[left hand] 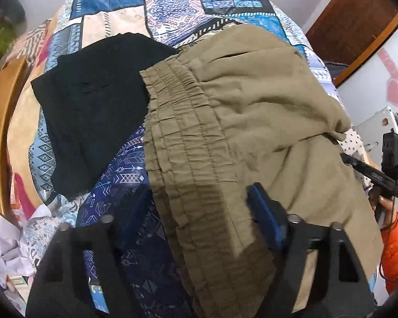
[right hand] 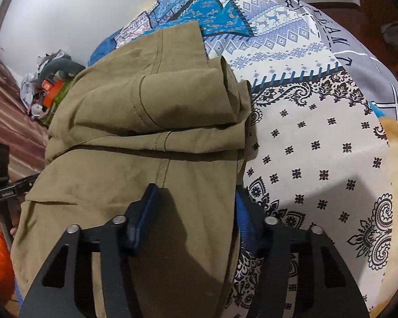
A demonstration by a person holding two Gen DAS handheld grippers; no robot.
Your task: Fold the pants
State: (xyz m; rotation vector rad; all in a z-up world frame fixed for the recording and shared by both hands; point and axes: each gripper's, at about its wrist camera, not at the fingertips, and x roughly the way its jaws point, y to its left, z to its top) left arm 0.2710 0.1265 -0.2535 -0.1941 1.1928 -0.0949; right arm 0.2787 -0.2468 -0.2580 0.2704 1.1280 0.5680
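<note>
Pants of olive-khaki woven cloth [left hand: 252,111] lie half folded on the patchwork-print bedspread [left hand: 114,26], their gathered elastic waistband [left hand: 177,122] just beside a black garment [left hand: 92,100] that lies flat on the bedspread. From the right wrist view the same pants [right hand: 146,122] show one layer doubled back over the rest, its fold line running across the cloth.

The left tongs [left hand: 188,228] straddle the waistband end of the pants. The blue pad on one side sits on the khaki cloth while the other finger stands off over the bedspread, so the tongs stand apart with cloth between them and are not clamped. The right tongs [right hand: 193,206] straddle the opposite edge of the pants; one blue pad rests on top of the cloth and the other shows at its edge, so I cannot tell whether they already pinch it.

My reading is that this is the grasping step before another fold. The next move calls for both tongs to take a firm hold of every layer at the near edge, then to lift evenly and carry it away from the near edge over the doubled part, keeping the edges square.
</note>
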